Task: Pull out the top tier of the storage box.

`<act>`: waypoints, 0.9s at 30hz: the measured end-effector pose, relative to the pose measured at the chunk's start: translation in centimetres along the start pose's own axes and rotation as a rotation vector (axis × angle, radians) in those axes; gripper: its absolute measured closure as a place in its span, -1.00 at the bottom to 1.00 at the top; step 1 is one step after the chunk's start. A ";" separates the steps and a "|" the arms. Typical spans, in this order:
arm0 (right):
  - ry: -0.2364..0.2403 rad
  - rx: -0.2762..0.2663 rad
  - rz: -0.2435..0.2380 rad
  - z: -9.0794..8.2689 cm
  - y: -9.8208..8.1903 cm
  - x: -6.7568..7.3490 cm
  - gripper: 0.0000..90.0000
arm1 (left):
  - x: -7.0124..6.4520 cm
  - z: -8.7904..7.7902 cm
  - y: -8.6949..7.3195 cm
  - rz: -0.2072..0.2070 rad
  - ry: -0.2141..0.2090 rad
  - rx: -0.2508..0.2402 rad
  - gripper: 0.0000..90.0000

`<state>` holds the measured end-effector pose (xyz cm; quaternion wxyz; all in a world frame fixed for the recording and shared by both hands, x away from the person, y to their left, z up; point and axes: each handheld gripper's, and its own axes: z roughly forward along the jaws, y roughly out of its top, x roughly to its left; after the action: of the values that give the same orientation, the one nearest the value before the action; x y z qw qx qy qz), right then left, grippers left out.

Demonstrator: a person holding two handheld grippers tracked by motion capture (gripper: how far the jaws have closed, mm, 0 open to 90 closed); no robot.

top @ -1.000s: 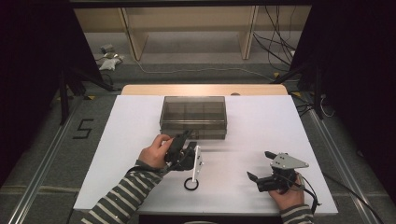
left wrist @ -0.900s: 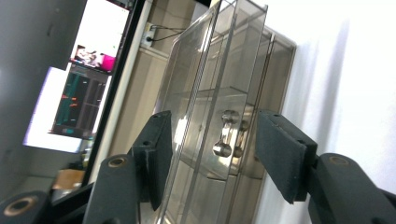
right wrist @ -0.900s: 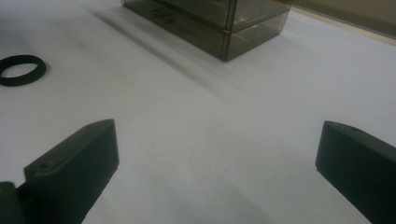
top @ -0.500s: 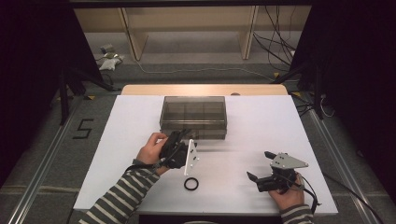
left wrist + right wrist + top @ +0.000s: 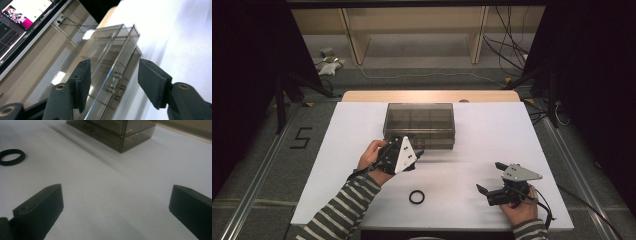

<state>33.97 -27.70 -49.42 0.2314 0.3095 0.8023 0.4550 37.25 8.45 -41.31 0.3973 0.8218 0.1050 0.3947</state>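
Left gripper [image 5: 416, 150]: jaws parted about halfway, nothing clamped between the pads; in the left gripper view the near long edge of the smoky clear compartment box [image 5: 112, 72] runs up through the gap, but whether either pad touches it cannot be told. Gripper sits tilted, its grey three-cornered plate turned up, just in front of the box's near left corner; borne by a hand on a striped sleeve

Right gripper [image 5: 489, 180]: jaws spread wide, released, bare white surface between them in the right gripper view; held low, well off to the near right of the box

Compartment box [image 5: 419, 125]: lidded, tinted, dividers visible through the top; stands at the far middle of the white table [image 5: 492, 145], long side toward the person

Black ring [image 5: 416, 197]: lies flat on the table, near side of the box and well apart from it, nearer than the left gripper and to the left of the right gripper; touched by neither; seen at upper left in the right gripper view [image 5: 12, 157]
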 end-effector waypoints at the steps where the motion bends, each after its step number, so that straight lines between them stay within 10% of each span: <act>1: 0.000 0.000 0.000 0.0 0.0 0.0 -0.99 | 0.1 -0.1 0.0 -0.009 0.002 -0.008 -0.01; 8: 0.004 0.000 0.001 0.0 0.0 0.0 -0.99 | 1.5 -0.6 -0.2 -0.130 -0.063 -0.058 0.08; 12: 0.003 0.001 0.000 0.0 0.0 0.0 -0.99 | 2.9 -0.8 -0.6 -0.269 -0.177 -0.107 0.17; 18: 0.002 0.004 -0.001 0.0 0.0 0.0 -0.99 | 3.9 -1.1 -0.9 -0.344 -0.248 -0.140 0.16; 27: 0.002 0.007 -0.003 0.1 0.0 0.1 -0.99 | 3.7 -0.6 -0.8 -0.320 -0.291 -0.118 0.17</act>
<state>33.98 -27.62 -49.45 0.2302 0.3085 0.8046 0.4521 39.36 11.10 -39.59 0.5131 0.8184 0.1521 0.2093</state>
